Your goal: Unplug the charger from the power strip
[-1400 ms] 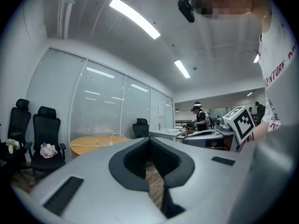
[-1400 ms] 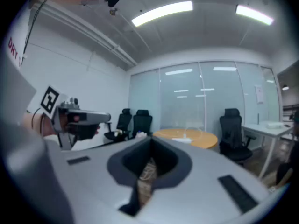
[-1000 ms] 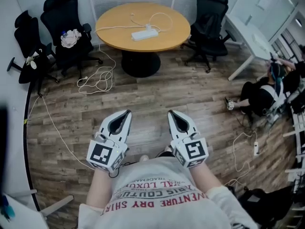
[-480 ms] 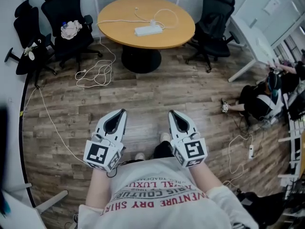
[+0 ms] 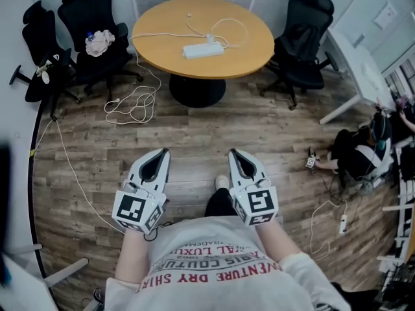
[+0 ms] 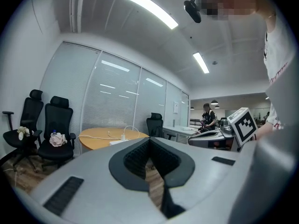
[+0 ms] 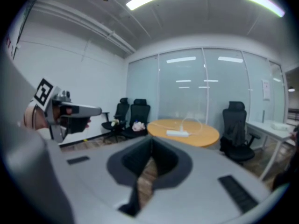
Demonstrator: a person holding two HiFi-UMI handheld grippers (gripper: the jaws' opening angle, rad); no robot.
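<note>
In the head view, both forearms reach forward from the torso. The left gripper (image 5: 159,155) and right gripper (image 5: 237,154) are side by side over the wood floor (image 5: 259,128), aimed at the round table (image 5: 162,24) well ahead. The power strip (image 5: 203,50) lies on that table, with the white charger (image 5: 209,39) apparently plugged into it, though it is too small to be sure. In the left gripper view the jaws are pressed together on nothing and held about level. In the right gripper view the jaws are likewise closed and empty, tipped slightly downward.
</note>
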